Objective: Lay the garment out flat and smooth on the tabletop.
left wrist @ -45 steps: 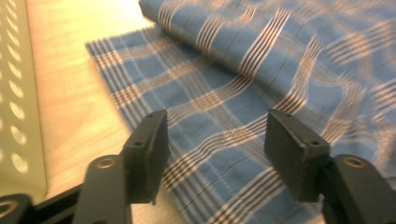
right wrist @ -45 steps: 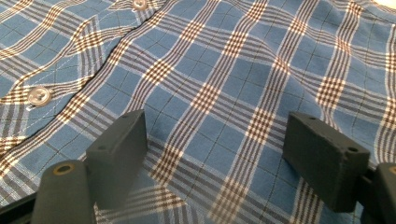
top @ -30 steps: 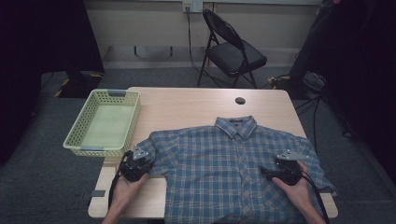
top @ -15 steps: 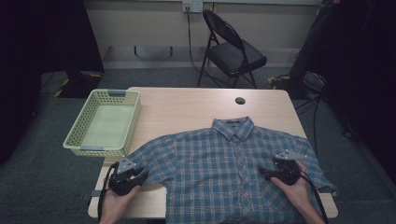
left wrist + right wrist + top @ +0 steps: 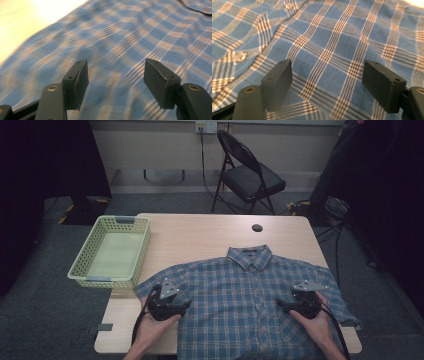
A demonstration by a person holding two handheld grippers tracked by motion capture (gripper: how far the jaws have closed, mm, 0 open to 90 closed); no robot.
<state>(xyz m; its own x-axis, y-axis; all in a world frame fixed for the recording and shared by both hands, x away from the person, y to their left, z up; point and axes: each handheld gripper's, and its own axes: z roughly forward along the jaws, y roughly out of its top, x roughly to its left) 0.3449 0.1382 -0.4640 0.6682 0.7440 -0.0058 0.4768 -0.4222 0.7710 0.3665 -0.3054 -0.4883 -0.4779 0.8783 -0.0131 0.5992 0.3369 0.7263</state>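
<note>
A: Where's the shirt (image 5: 250,310)?

B: Flat on the table (image 5: 200,235), collar toward 12 o'clock, tail at 6. A basket (image 5: 111,252) sits at its 10 o'clock.

A: The grippers?

B: The left gripper (image 5: 116,75), over the sleeve at 9 o'clock, has just been opening; nothing is between its jaws. The right gripper (image 5: 328,80), at 3 o'clock, gapes wide, holding nothing.

I stand at a light wooden table (image 5: 200,237) with a round cable hole (image 5: 257,227) at its far edge. At my twelve o'clock a black folding chair (image 5: 247,175) sits on grey carpet (image 5: 45,285) before a pale wall (image 5: 150,147) with an outlet (image 5: 206,126). The room darkens at ten and two o'clock.
</note>
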